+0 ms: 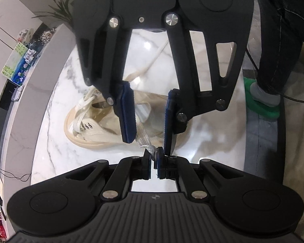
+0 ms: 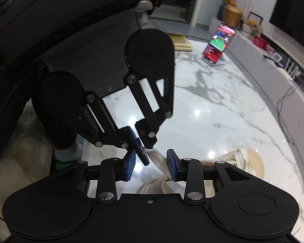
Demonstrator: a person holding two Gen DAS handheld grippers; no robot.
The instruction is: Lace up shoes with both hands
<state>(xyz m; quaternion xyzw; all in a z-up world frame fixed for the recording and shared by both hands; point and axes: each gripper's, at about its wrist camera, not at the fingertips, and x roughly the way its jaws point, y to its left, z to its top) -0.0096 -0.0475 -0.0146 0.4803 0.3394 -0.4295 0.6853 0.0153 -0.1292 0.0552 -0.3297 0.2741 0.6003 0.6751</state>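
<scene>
On marble table (image 2: 223,105) | phone (image 2: 218,42) screen lit | writing unreadable

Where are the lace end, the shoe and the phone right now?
lace end (image 1: 150,147): left wrist view, flat woven tip.
shoe (image 1: 95,129): left wrist view, canvas side.
phone (image 2: 218,42): right wrist view, lit screen.

**Cream shoe on its side, lace pulled up and out**

The cream canvas shoe (image 1: 103,121) lies on its side, toe to the left, pale rubber sole facing near, metal eyelets showing. Flat white lacing crosses the front eyelets. One woven lace end (image 1: 147,141) rises from the shoe's opening toward the near side, its tip frayed. A second lace strand (image 1: 152,60) trails away to the far side.
</scene>
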